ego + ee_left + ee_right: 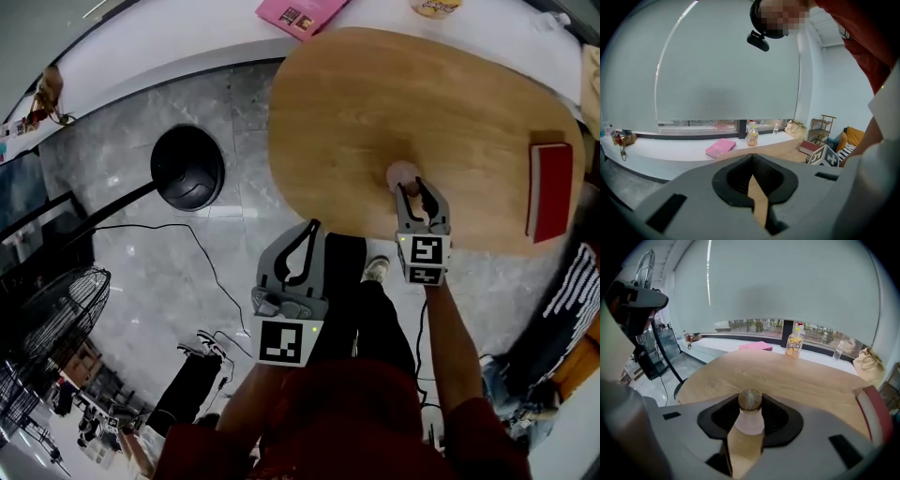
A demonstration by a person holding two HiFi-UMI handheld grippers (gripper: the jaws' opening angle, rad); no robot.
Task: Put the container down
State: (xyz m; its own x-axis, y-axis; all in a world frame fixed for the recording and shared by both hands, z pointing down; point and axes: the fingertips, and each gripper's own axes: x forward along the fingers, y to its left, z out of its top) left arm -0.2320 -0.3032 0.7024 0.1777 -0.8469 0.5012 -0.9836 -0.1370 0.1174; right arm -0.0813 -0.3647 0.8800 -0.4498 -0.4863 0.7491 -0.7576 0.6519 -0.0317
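Observation:
The container (403, 174) is a small frosted white bottle with a round wooden cap (750, 400). It stands upright over the near edge of the oval wooden table (375, 103). My right gripper (412, 187) is shut on it, and in the right gripper view the pads of the right gripper (750, 405) press on both sides of the cap, above the bottle's body (749, 423). Its base is hidden, so I cannot tell if it touches the tabletop. My left gripper (305, 234) hangs over the floor, left of the table, shut and empty, its tips (751, 157) meeting.
A red book (550, 187) lies at the table's right edge. On the white sill behind are a pink book (300, 13) and a yellow drink bottle (793, 345). A black round lamp base (187, 169) and cables are on the floor to the left, and a fan (47, 319).

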